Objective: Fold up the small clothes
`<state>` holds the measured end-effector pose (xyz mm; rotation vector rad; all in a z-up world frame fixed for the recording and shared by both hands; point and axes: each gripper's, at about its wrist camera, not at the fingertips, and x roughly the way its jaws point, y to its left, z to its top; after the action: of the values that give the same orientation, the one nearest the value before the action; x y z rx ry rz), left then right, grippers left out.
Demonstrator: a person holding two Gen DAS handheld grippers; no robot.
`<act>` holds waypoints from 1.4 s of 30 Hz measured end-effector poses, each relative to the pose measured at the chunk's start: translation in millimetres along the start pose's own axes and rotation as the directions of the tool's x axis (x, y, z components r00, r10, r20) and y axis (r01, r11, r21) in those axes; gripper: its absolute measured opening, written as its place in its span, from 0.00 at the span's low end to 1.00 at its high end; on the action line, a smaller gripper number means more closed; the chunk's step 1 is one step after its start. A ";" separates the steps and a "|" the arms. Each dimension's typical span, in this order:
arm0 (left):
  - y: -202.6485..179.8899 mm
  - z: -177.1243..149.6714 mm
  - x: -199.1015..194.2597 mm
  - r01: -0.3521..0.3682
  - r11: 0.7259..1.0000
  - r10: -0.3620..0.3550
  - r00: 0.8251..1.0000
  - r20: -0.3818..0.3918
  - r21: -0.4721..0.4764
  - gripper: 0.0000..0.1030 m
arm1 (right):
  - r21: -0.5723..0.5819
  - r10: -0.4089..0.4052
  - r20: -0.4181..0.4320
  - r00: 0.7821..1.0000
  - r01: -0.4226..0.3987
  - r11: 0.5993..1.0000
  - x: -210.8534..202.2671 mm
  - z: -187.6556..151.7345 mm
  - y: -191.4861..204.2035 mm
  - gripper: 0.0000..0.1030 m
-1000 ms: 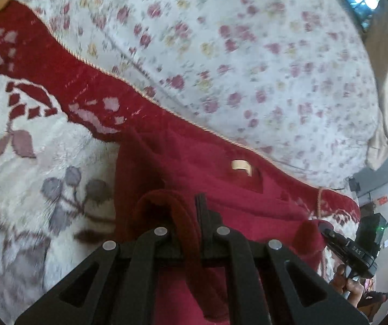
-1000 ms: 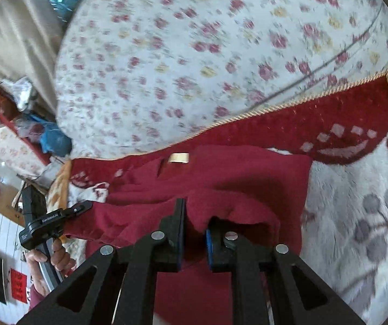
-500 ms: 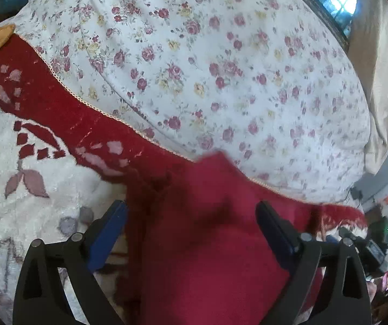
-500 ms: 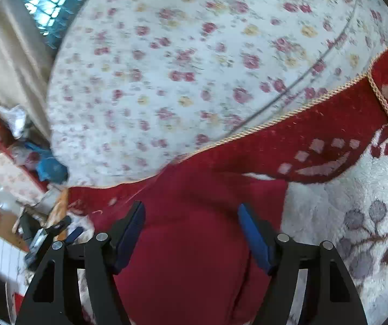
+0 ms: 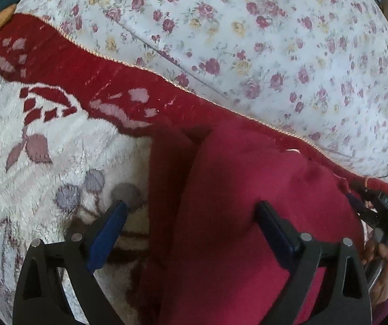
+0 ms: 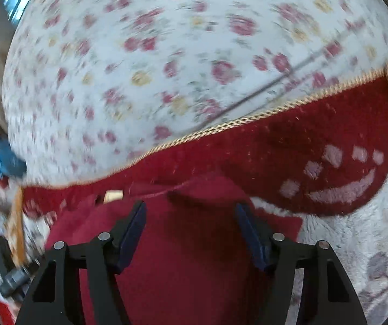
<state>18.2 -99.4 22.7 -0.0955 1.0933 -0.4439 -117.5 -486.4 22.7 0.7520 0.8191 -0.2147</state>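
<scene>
1. Floral sheet [image 5: 275, 40]: white with pink and yellow roses, it fills the far half of both views. I read it as the bed or bolster that the work area butts against.

2. Plush blanket [image 5: 45, 140]: cream pile with grey leaf shapes, a deep red border and a gold cord edge [image 6: 234, 123]. It serves as my folding surface, being soft and flat.

3. Red garment [image 5: 234, 203]: this is the task's item. It lies on the blanket just short of the red border, doubled over itself, with a small tan label [image 6: 113, 195] peeking out at its far edge (probably the neck end). I judge one fold laid and ready for the next.

4. Left gripper [image 5: 191, 227]: jaws spread wide and pinching nothing, the cloth lying loose beneath them.

5. Right gripper [image 6: 191, 230]: jaws apart and closing, with cloth below but not clamped. I take it to be lining up a fresh hold.
</scene>
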 end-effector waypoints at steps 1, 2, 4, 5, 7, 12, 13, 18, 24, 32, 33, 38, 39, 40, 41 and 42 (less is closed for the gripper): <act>-1.2 -0.9 -0.6 -0.005 1.000 0.005 1.000 0.006 0.007 0.92 | -0.003 0.004 0.006 1.000 -0.004 1.000 -1.3 -1.1 -0.2 0.69; -2.2 -1.7 -1.7 -0.010 1.000 0.010 1.000 0.012 0.012 0.92 | -0.003 0.005 0.006 1.000 -0.005 1.000 -2.9 -1.2 -0.1 0.69; -3.7 -3.7 -5.4 -0.018 1.000 0.017 0.999 0.027 0.020 0.92 | -0.007 -0.002 0.005 1.000 0.002 1.000 -13.1 -3.7 2.2 0.69; -4.2 -4.7 -7.7 -0.023 0.999 0.022 0.999 0.037 0.023 0.92 | -0.014 -0.008 0.006 1.000 0.008 1.000 -18.1 -5.2 6.7 0.71; -5.8 -4.7 -12.2 -0.033 0.999 0.032 0.998 0.055 0.028 0.92 | -0.053 -0.026 0.015 1.000 0.027 0.998 -37.4 -13.5 18.2 0.77; -9.0 -7.7 -23.0 -0.038 0.999 0.035 0.996 0.085 0.035 0.92 | -0.212 -0.053 0.012 0.999 0.054 0.976 -78.1 -52.7 44.9 0.80; -9.8 -8.4 -24.7 -0.038 0.999 0.034 0.996 0.088 0.037 0.92 | -0.236 -0.057 0.002 0.998 0.056 0.970 -84.6 -62.6 48.3 0.80; -17.3 -15.7 -37.1 -0.063 0.995 0.053 0.991 0.127 0.078 0.92 | -0.283 -0.086 -0.029 0.996 0.074 0.956 -99.7 -98.3 50.3 0.80; -20.3 -22.9 -43.9 -0.068 0.993 0.055 0.989 0.134 0.095 0.92 | -0.333 -0.216 -0.068 0.974 0.182 0.925 -86.6 -130.0 30.1 0.76; -11.3 -36.8 -56.2 -0.056 0.995 0.048 0.995 0.088 0.082 0.92 | -0.292 -0.197 0.008 0.980 0.191 0.937 -125.0 -123.4 34.2 0.76; -10.6 -38.7 -59.0 -0.056 0.995 0.049 0.995 0.086 0.082 0.92 | -0.306 -0.192 0.039 0.981 0.195 0.932 -132.2 -118.8 41.8 0.76; -3.6 -57.1 -75.6 -0.050 0.997 0.046 0.996 0.076 0.053 0.92 | -0.308 -0.160 0.067 0.985 0.173 0.936 -122.4 -89.6 66.2 0.76; -0.9 -61.8 -76.5 -0.050 0.998 0.047 0.997 0.067 0.043 0.92 | -0.310 -0.160 0.065 0.985 0.173 0.935 -112.9 -81.8 69.3 0.76; 3.6 -68.8 -76.9 -0.044 0.999 0.043 0.998 0.054 0.027 0.92 | -0.311 -0.164 0.058 0.985 0.174 0.934 -104.2 -76.6 72.2 0.76; 7.4 -73.8 -76.8 -0.039 0.999 0.038 0.998 0.044 0.016 0.92 | -0.305 -0.165 0.042 0.985 0.170 0.937 -91.1 -69.7 74.5 0.76; 10.5 -77.3 -76.4 -0.042 0.999 0.042 0.998 0.037 0.008 0.92 | -0.293 -0.158 0.026 0.987 0.159 0.943 -80.6 -63.5 73.4 0.76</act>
<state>-75.4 -49.0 47.6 -0.0726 1.0554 -0.4076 -176.3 -398.4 91.4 0.4054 0.8871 -0.2312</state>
